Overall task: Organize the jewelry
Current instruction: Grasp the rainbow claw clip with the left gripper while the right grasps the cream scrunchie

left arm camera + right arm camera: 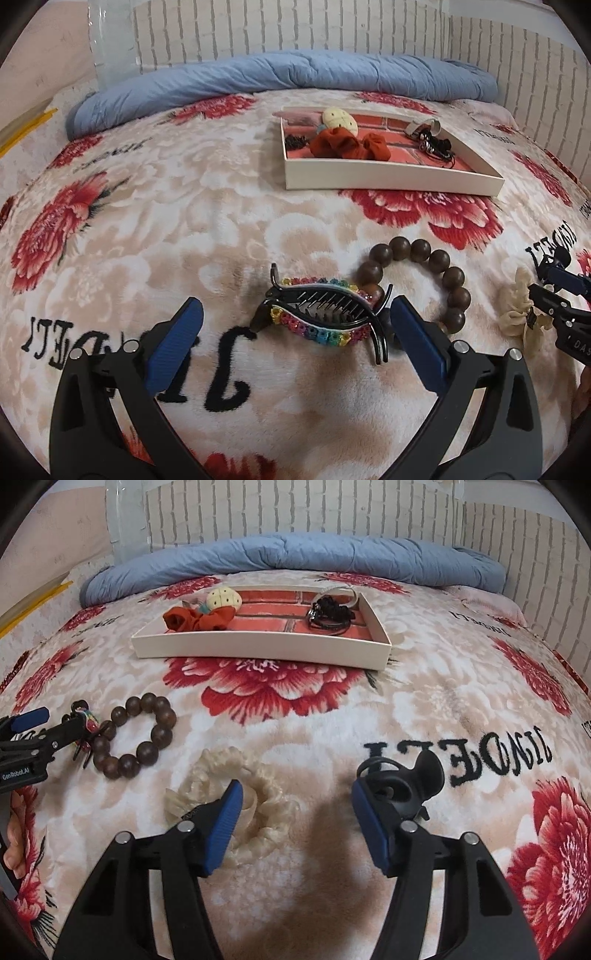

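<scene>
Blue-padded, the left gripper [295, 332] stands open around a rainbow-studded black hair clip [321, 317] lying on a floral plush blanket [166, 229]. The right gripper [295, 819] is also open, one finger over a cream scrunchie [266, 775], the other beside a black claw clip [410, 775]. A brown bead bracelet [136, 734] touches the rainbow clip. Farther back, a shallow white tray [258, 646] holds a red scrunchie [199, 620] and dark bands [332, 613].

We see a bed [184, 206] under a floral blanket; a rolled blue quilt [280, 74] lies against the white brick-patterned wall [295, 26].
</scene>
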A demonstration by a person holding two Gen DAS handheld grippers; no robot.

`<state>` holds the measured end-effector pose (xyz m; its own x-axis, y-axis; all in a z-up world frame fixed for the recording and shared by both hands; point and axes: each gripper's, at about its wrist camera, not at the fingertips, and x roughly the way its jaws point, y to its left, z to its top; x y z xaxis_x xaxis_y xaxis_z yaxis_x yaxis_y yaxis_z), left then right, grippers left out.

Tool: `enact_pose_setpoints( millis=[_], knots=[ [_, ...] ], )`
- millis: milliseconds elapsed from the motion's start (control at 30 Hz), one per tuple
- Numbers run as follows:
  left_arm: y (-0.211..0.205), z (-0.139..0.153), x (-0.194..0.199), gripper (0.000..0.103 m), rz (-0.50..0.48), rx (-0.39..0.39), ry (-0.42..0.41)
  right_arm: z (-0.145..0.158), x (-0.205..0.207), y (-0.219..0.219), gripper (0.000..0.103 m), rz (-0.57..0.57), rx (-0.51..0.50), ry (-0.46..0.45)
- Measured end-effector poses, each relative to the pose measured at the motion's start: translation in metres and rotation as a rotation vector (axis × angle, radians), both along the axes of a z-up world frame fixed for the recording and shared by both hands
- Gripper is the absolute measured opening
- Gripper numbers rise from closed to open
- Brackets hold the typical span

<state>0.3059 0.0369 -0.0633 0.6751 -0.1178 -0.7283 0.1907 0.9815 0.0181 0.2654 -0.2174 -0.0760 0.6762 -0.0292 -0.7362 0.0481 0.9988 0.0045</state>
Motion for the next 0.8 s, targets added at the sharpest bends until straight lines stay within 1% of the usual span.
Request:
enact_pose_setpoints(
  millis=[33, 67, 133, 267, 333, 367, 467, 533, 667, 733, 800],
  knots=[
    [0.000, -0.002, 0.001, 0.098, -0.003, -0.001, 0.010, -0.001, 0.001, 0.001, 0.047, 0.005, 0.001, 0.008],
    [-0.001, -0.004, 0.004, 0.098, -0.006, -0.001, 0.026, -0.003, 0.003, 0.001, 0.044, 0.007, 0.004, 0.019],
    [-0.003, -0.008, 0.007, 0.098, -0.009, 0.007, 0.045, -0.006, 0.005, -0.002, 0.044, 0.003, 0.020, 0.035],
    [-0.006, -0.010, 0.009, 0.098, -0.022, 0.015, 0.054, -0.009, 0.007, -0.004, 0.037, 0.002, 0.036, 0.045],
    [-0.007, -0.011, 0.012, 0.098, -0.031, 0.006, 0.060, -0.009, 0.008, -0.002, 0.031, 0.011, 0.032, 0.047],
    [-0.008, -0.011, 0.013, 0.098, -0.035, 0.000, 0.066, -0.010, 0.008, 0.000, 0.030, 0.015, 0.027, 0.048],
    [-0.010, -0.014, 0.016, 0.098, -0.060, -0.015, 0.090, -0.010, 0.008, 0.000, 0.030, 0.016, 0.027, 0.048],
    [-0.011, -0.015, 0.016, 0.097, -0.066, -0.014, 0.091, -0.010, 0.008, 0.001, 0.030, 0.016, 0.032, 0.049],
    [-0.012, -0.014, 0.014, 0.089, -0.085, -0.033, 0.092, -0.010, 0.008, 0.000, 0.030, 0.016, 0.031, 0.049],
    [-0.013, -0.013, 0.012, 0.087, -0.085, -0.025, 0.080, -0.010, 0.008, 0.000, 0.030, 0.016, 0.035, 0.049],
    [-0.015, -0.012, 0.011, 0.082, -0.096, -0.024, 0.074, -0.010, 0.008, 0.000, 0.029, 0.017, 0.033, 0.049]
  ],
)
